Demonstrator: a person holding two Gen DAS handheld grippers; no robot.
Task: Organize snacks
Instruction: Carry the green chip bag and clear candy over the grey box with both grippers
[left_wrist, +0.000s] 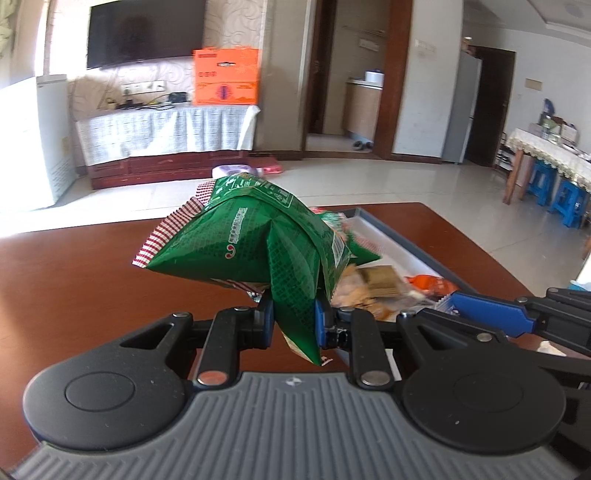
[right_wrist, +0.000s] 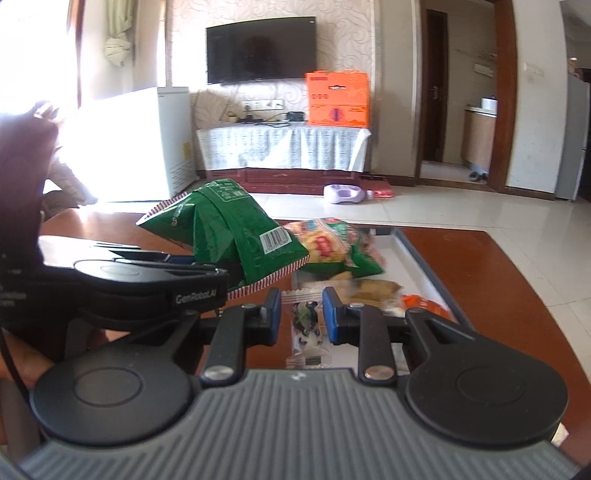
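The tray (right_wrist: 424, 258) holds several snacks. The left hand-held gripper (left_wrist: 293, 321) holds a green bag (left_wrist: 251, 240) above the surface (left_wrist: 74, 277); the right hand-held gripper (right_wrist: 301, 314) pinches a small packet (right_wrist: 306, 332).

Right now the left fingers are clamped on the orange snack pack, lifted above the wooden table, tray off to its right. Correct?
Not quite: the left gripper is clamped on the green snack bag, not an orange pack. The left wrist view shows it, lifted above the wooden table, with the tray to its right.

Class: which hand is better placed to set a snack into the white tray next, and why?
Probably the right: its tool pinches a small clear packet directly over the white tray, whereas the left tool holds the green bag beside it.
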